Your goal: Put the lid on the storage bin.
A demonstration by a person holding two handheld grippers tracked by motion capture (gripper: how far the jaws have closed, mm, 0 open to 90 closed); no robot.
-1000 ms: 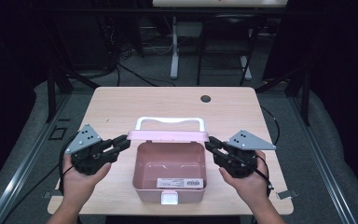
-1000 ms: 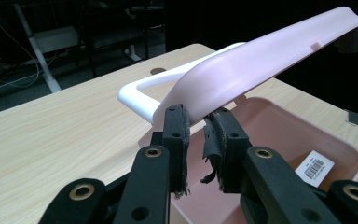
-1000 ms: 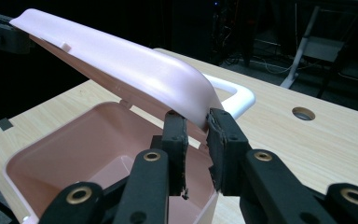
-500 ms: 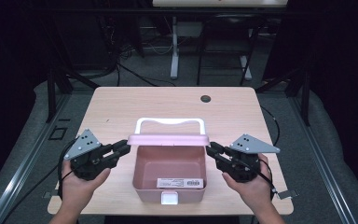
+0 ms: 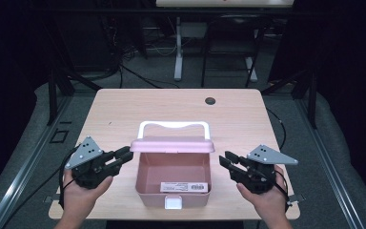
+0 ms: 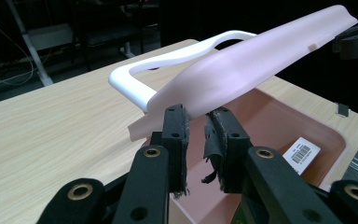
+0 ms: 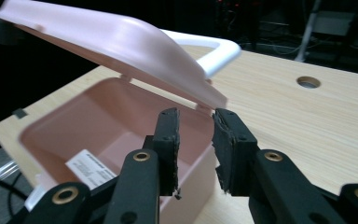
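- Since a second ago, both tongs have drawn back toward the near edge, and the pink box's lid (image 5: 172,144) sits lower, half raised over the box (image 5: 173,179).
- Box stands at the near middle of the surface (image 5: 124,105), white handle (image 5: 173,125) behind it.
- Left tongs (image 5: 122,157) are apart, just left of the lid's end, gripping nothing.
- Right tongs (image 5: 227,161) have just been opening, nothing between them.

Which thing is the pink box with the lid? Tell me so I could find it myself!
Look at the light wooden table first, then at its near edge, halfway between the two black claws. There sits the pink box, open, with its pink lid tipped up at the back and a white handle behind it. It is the only pink thing there, and it has a white barcode sticker inside.
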